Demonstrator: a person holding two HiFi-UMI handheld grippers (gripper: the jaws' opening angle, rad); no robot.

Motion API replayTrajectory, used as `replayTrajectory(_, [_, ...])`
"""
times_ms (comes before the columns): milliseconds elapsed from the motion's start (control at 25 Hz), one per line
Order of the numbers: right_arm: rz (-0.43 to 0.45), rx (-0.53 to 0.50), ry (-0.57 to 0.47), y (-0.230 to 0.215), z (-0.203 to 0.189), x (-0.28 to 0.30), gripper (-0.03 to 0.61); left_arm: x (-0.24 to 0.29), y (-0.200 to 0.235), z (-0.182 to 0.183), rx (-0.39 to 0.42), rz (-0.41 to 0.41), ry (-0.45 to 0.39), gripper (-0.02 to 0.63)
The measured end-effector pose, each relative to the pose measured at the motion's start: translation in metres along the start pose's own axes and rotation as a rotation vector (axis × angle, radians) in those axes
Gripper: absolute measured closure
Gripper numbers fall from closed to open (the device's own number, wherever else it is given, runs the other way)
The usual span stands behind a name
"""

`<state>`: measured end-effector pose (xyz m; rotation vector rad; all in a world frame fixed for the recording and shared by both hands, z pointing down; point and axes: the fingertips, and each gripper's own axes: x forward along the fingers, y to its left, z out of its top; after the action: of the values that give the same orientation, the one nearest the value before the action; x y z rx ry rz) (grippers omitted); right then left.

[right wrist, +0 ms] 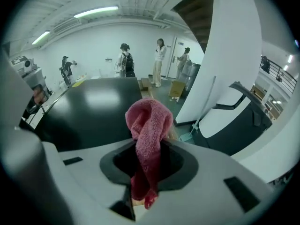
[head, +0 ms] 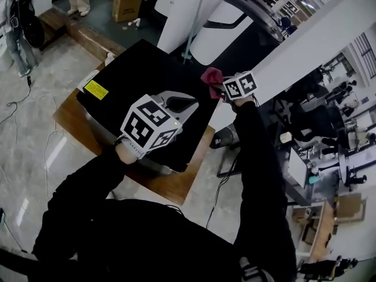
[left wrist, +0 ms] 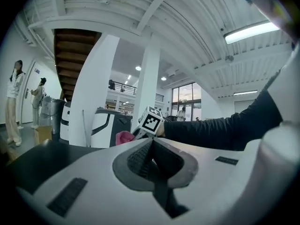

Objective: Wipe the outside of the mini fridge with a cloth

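Observation:
The black mini fridge stands on a wooden platform, its glossy top facing me, with a yellow label near its left edge. My right gripper hovers at the fridge's right rear corner, shut on a pink cloth. In the right gripper view the pink cloth bunches up between the jaws, with the fridge top beyond it. My left gripper rests over the middle of the fridge top, shut and empty; in the left gripper view its jaws meet, and the pink cloth shows ahead.
The wooden platform sticks out under the fridge. A white and black machine stands behind, next to a white pillar. A cardboard box and people stand far off. Cables trail on the tiled floor.

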<state>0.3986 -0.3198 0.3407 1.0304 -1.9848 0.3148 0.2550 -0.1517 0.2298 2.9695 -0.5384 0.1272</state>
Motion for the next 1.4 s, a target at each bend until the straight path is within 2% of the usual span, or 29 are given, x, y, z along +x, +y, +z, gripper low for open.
replayTrajectory(120, [-0.014,0.036,-0.025,0.002,-0.005,0.008,0.485,-0.003,-0.002,0.002,0.008,0.008,-0.023,0.607])
replayTrajectory(320, [-0.064,0.009,-0.058,0.015,-0.004,0.004,0.496,-0.005,-0.012,-0.001,0.041,0.036,-0.024,0.607])
replayTrajectory(560, [0.016,-0.020,-0.078,0.059,-0.012,-0.010,0.497,-0.016,-0.039,-0.015,0.043,0.088,-0.007,0.607])
replayTrajectory(800, [0.005,-0.094,-0.090,0.111,-0.028,-0.033,0.497,-0.041,-0.063,-0.035,0.045,0.162,0.011,0.607])
replayTrajectory(1000, [0.049,-0.118,-0.121,0.161,-0.032,-0.050,0.497,-0.072,-0.077,-0.055,0.020,0.219,0.022,0.607])
replayTrajectory(1160, [0.084,-0.106,-0.103,0.213,-0.035,-0.061,0.497,-0.109,-0.083,-0.074,0.007,0.191,0.026,0.607])
replayTrajectory(1400, [0.088,-0.100,-0.067,0.281,-0.025,-0.065,0.497,-0.173,-0.060,-0.093,-0.009,0.132,0.022,0.607])
